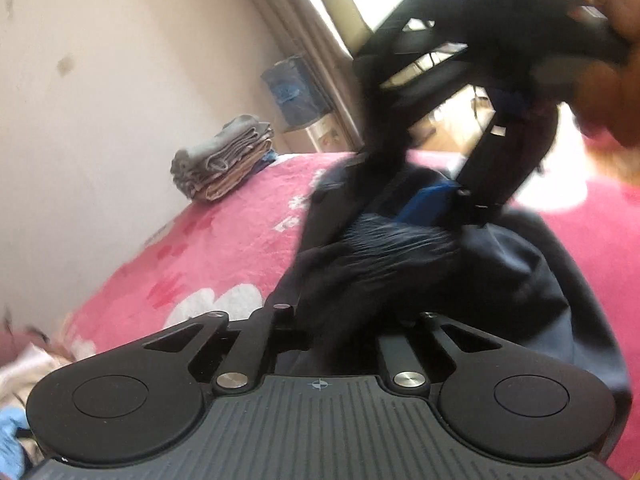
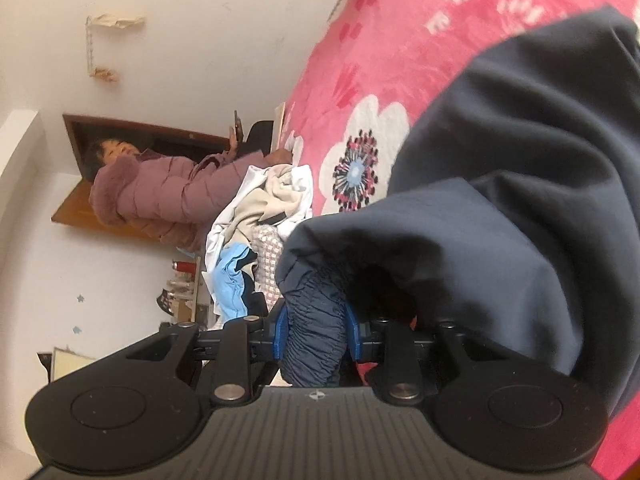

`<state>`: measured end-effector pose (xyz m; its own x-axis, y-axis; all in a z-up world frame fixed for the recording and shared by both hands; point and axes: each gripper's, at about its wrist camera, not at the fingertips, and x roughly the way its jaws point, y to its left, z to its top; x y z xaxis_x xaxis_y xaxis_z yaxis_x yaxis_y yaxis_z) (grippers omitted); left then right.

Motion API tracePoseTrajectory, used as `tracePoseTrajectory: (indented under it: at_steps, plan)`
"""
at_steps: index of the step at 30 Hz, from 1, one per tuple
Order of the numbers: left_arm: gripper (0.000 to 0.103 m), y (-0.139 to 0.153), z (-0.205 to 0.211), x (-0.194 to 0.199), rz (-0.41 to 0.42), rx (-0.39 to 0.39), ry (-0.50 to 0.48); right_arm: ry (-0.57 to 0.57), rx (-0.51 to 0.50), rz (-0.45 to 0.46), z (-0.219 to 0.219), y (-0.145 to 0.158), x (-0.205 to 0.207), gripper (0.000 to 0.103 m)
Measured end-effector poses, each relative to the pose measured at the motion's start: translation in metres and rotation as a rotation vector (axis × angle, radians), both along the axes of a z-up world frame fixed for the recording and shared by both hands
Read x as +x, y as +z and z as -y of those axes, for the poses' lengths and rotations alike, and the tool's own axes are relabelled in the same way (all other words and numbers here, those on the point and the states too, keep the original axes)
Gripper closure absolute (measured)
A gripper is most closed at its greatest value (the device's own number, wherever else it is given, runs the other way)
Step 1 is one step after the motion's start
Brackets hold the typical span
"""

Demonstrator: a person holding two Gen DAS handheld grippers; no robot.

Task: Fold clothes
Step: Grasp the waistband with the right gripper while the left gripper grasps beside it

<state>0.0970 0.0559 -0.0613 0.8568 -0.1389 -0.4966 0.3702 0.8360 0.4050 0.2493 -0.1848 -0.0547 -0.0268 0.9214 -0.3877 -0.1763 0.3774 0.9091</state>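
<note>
A dark navy garment [image 2: 520, 184] with a gathered elastic band [image 2: 316, 340] hangs over the pink floral bed cover [image 2: 368, 72]. My right gripper [image 2: 316, 336] is shut on that elastic band between its blue pads [image 2: 282, 332]. In the left wrist view the same garment [image 1: 400, 256] bunches right in front of my left gripper [image 1: 344, 320] and hides its fingertips. The right gripper [image 1: 436, 204] shows there too, blurred, clamped on the cloth with a hand [image 1: 616, 80] behind it.
A stack of folded grey and tan cloths [image 1: 224, 160] sits at the bed's far edge by the wall. A heap of unfolded clothes [image 2: 256, 240] lies at the bed's edge. A person in a mauve padded coat [image 2: 160, 196] stands beside it.
</note>
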Motion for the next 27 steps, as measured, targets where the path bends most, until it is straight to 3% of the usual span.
tracePoseTrajectory:
  at_steps: [5,12,20,24,27]
  plan:
    - [0.1,0.023,-0.028,0.019,-0.063,-0.188,0.115,-0.062,0.016,0.113,0.038,0.017,-0.008,0.052]
    - [0.101,0.053,-0.052,0.019,-0.063,-0.345,0.199,-0.109,-0.202,0.431,0.056,0.04,-0.059,0.046]
    - [0.101,0.067,-0.058,0.022,-0.057,-0.387,0.215,0.154,-0.325,0.766,-0.012,0.049,-0.147,0.044]
    - [0.101,0.061,-0.06,0.027,-0.072,-0.405,0.23,0.263,-0.441,0.885,-0.061,0.026,-0.179,0.035]
    - [0.102,0.056,-0.063,0.03,-0.087,-0.427,0.243,0.259,-0.56,0.934,-0.094,0.008,-0.191,0.034]
